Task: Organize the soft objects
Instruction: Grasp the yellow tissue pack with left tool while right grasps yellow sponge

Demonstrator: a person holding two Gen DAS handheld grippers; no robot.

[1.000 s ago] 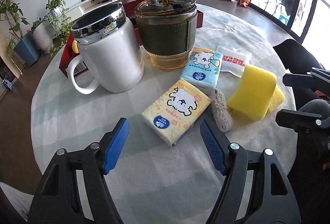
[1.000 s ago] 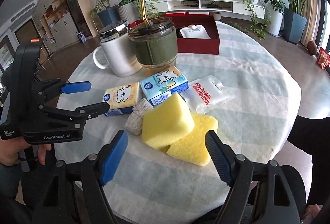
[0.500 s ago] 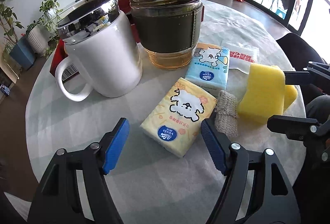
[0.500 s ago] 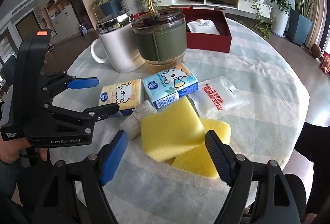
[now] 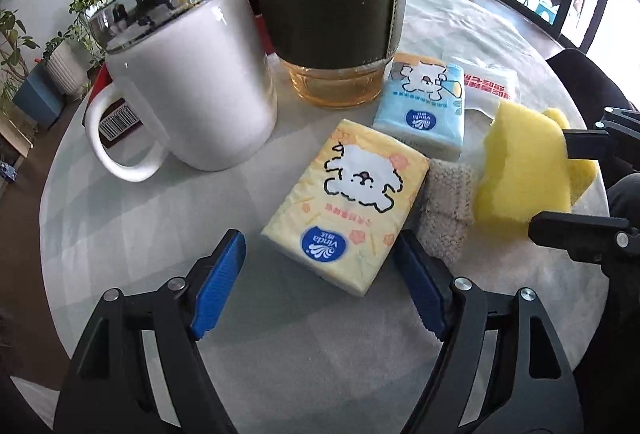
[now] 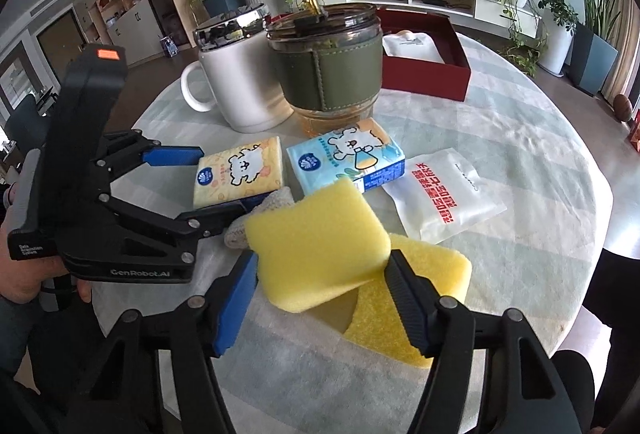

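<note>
Yellow sponge (image 6: 316, 246) lies just in front of the blue tissue pack (image 6: 346, 158), between the closing jaws of the right gripper (image 6: 320, 298). Left gripper (image 5: 316, 282), jaws opening, straddles the yellow tissue pack (image 5: 348, 202) beside that landmark.

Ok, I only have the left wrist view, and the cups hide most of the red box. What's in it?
Observer: The red box stands open, with a white pouch lying inside.
Operator: And the right gripper?
Observer: The right gripper is closing on the upper yellow sponge; both pads seem to touch its sides.
Operator: Anything under it?
Observer: A second yellow sponge lies flat beneath; the upper one leans on it.
</note>
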